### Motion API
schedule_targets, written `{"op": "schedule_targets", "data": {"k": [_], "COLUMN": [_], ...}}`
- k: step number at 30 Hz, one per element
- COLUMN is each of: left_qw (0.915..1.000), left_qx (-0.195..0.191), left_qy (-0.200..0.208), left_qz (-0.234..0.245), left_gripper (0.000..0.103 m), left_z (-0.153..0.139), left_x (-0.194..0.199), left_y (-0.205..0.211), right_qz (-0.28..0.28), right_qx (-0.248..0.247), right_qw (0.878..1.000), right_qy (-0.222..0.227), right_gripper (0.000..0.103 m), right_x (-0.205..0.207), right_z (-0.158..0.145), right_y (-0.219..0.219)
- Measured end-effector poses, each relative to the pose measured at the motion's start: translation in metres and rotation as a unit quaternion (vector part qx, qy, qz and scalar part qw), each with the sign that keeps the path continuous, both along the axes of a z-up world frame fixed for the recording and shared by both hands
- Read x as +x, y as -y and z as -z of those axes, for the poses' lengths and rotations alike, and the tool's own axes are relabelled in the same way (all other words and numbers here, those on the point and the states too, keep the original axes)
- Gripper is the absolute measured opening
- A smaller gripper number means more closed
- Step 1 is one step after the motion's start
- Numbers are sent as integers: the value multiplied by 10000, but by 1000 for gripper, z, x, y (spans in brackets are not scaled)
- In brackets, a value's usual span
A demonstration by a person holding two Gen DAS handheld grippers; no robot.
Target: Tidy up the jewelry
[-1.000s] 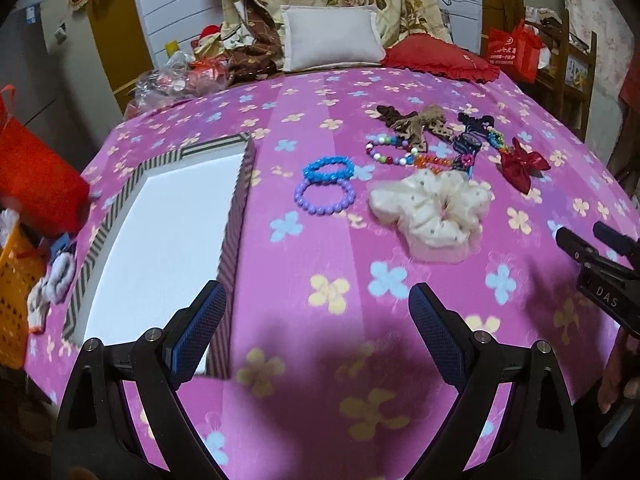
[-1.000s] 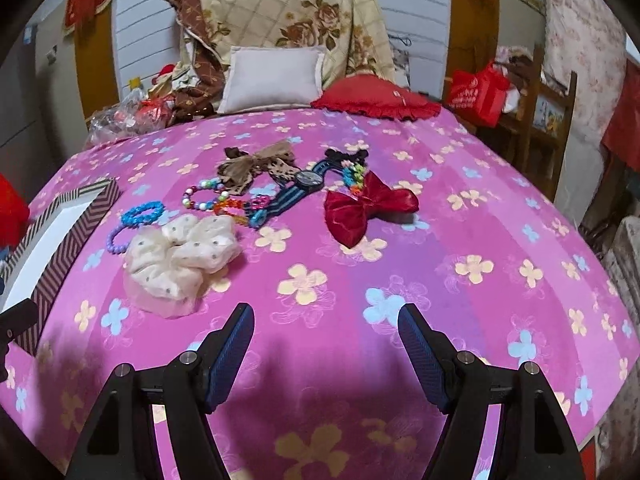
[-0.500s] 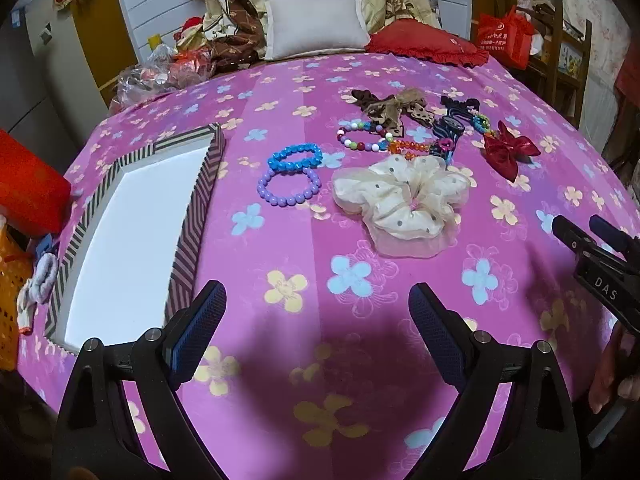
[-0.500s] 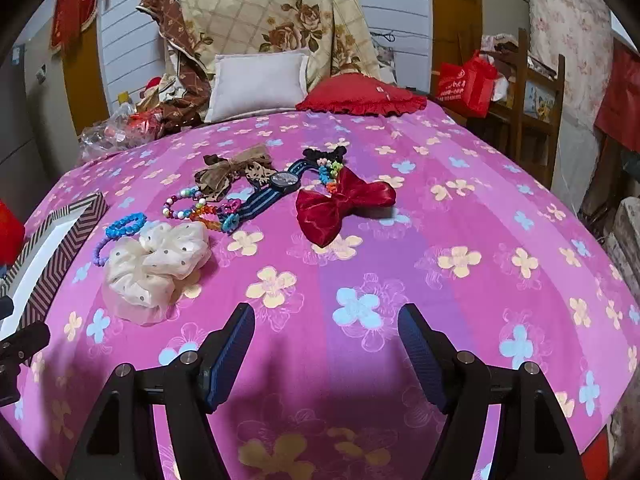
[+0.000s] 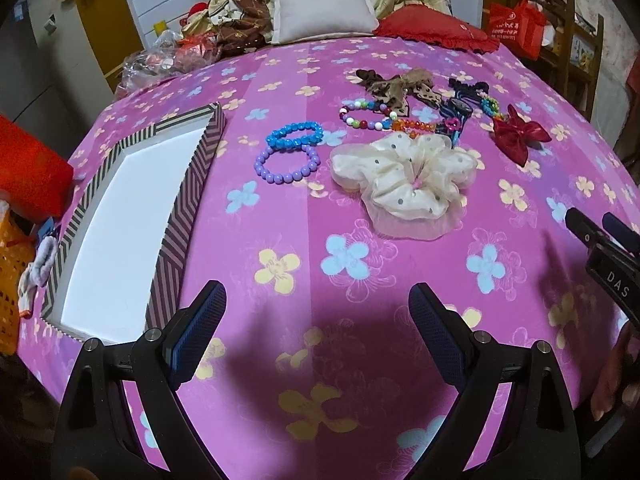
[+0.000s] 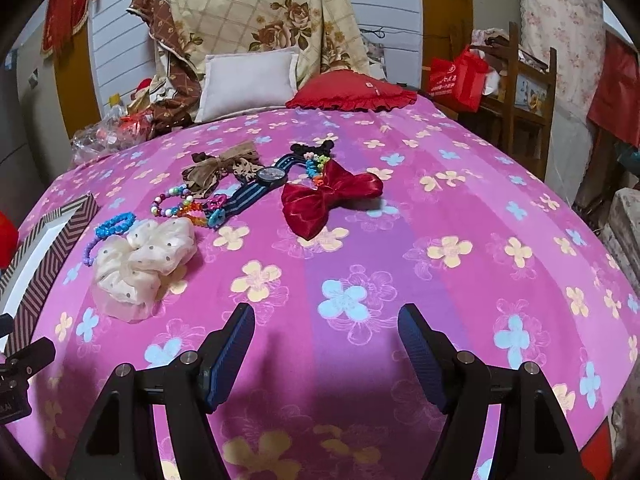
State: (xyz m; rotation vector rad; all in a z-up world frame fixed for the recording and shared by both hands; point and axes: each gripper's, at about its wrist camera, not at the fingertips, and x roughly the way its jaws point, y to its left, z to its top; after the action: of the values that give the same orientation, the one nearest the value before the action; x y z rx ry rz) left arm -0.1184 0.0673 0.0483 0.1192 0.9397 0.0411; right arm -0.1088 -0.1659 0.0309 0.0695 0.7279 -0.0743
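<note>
On the pink flowered bedspread lie a cream dotted scrunchie (image 5: pixel 408 178) (image 6: pixel 140 260), a blue bead bracelet (image 5: pixel 294 136) (image 6: pixel 114 224) over a purple bead bracelet (image 5: pixel 286 164), a multicoloured bead bracelet (image 5: pixel 366 114) (image 6: pixel 176 202), a brown bow (image 5: pixel 396 86) (image 6: pixel 224 166), a striped-band watch (image 6: pixel 256 188) and a red bow (image 5: pixel 520 134) (image 6: pixel 324 198). A striped box with a white inside (image 5: pixel 120 216) (image 6: pixel 44 248) lies to the left. My left gripper (image 5: pixel 316 334) and right gripper (image 6: pixel 326 350) hover open and empty near the bed's front, short of the items.
A white pillow (image 6: pixel 248 80) and red cushion (image 6: pixel 352 96) lie at the bed's far end with folded quilts. A wooden chair with a red bag (image 6: pixel 460 76) stands to the right. An orange basket (image 5: pixel 10 272) sits off the left edge.
Both grippers have shifted rightward and slightly back; the items sit a bit further left in each view. Nothing was picked up or moved on the bed.
</note>
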Motion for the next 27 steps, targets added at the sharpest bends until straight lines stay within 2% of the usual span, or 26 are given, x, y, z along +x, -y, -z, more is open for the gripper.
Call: {"op": "schedule_targets", "data": {"k": [17,25,27], "left_qw": [9998,9980,9964], "left_qx": [98,-572,-775], "left_qy": [-164,-269,-338], "left_qz": [85,64,107], "left_gripper": [93,93,93], "left_z": [7,-7,-9], "left_x": [6,48,64], "left_y": [3,-8,-6], "right_qz": [-14,-220,-286], "right_qx": [149,776,1060], "right_qw": [9999,9965,9933], "right_qy": [-63,-211,-359], "right_gripper": [72,72,65], "right_x": [3,25,41], "right_z": [4,-9,-8], "right_y": [4,18,25]}}
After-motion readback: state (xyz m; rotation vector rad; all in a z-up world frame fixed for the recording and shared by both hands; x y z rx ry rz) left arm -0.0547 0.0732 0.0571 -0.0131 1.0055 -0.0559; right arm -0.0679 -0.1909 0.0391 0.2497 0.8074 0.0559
